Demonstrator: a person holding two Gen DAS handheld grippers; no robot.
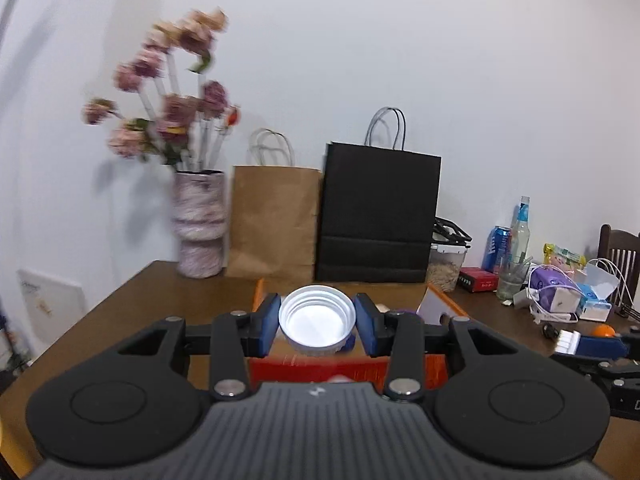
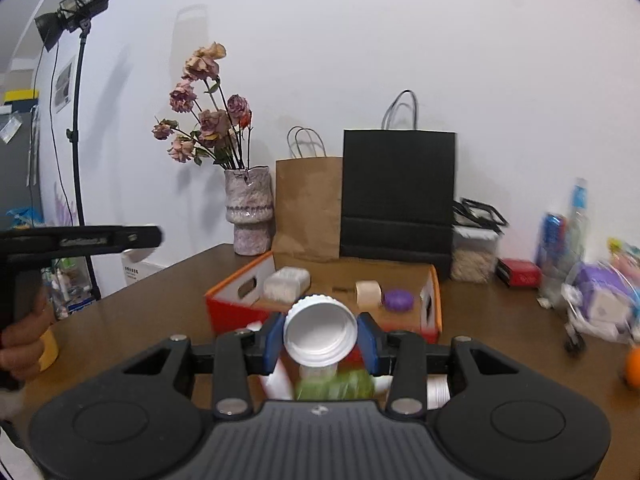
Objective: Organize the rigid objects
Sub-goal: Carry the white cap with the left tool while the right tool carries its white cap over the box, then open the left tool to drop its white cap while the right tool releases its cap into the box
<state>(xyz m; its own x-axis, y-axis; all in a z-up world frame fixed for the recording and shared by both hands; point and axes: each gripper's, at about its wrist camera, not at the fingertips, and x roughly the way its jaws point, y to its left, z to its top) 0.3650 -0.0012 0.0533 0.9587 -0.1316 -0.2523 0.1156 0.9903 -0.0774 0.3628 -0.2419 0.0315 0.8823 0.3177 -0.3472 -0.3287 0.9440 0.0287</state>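
- The brown wooden surface (image 2: 160, 288) carries everything, and it runs back to a white wall.
- A black paper bag (image 2: 398, 196) stands upright at the back, with a brown paper bag (image 2: 308, 208) just beside it on the left and a mottled pink vase of dried roses (image 2: 250, 210) further left.
- An orange-and-white cardboard box (image 2: 244, 292) sits open-topped in the middle of the surface, in front of the bags. In the right wrist view it holds a pale frosted block (image 2: 286, 282), a cream cylinder (image 2: 368, 294) and a purple oval piece (image 2: 398, 300).
- Clutter fills the right side of the surface: a clear container of grain (image 1: 446, 268), a red box (image 1: 478, 279), a blue can (image 1: 496, 248) and a glass bottle (image 1: 520, 232).
- The left gripper (image 1: 316, 322) has its jaws clamped on 1 white screw lid (image 1: 317, 320), open side facing the camera, held above the box.
- The right gripper (image 2: 320, 334) has its jaws closed on a 2nd white lid (image 2: 320, 330), tilted with its hollow toward the camera, held over the near edge of the box. Blurred green and white items lie below it; what they are I cannot tell.
- An orange ball (image 1: 603, 331) rests at the far right.
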